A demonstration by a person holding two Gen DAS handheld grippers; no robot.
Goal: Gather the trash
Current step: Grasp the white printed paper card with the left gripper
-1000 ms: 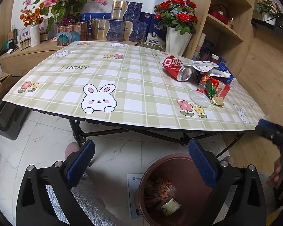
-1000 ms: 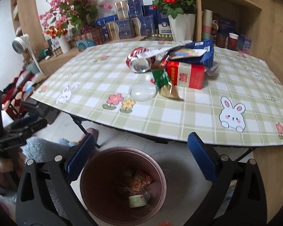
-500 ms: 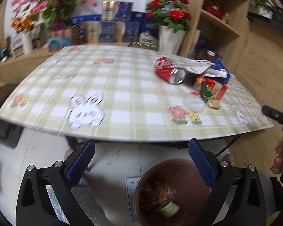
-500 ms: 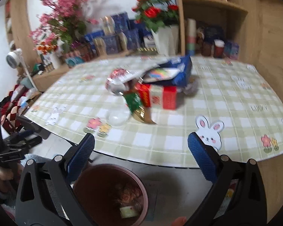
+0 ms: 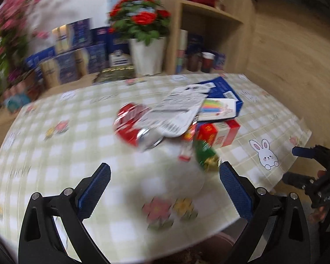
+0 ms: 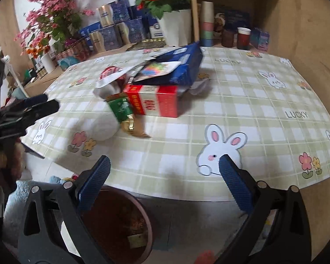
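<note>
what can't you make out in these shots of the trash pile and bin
- Red can: left wrist view, label smeared by motion blur, top covered by a grey wrapper.
- Bin: right wrist view, contents dark, partly behind the right tongs.
- Bin in left wrist view: nearly hidden under the table edge.

Can blurred — bin half-hidden

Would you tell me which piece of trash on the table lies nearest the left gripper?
The clear round lid, flat just ahead of the left gripper; the other pieces lie farther back.

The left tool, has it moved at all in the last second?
Yes. The left tool has come up and forward over the table; a second ago it hung above the brown bin.
</note>
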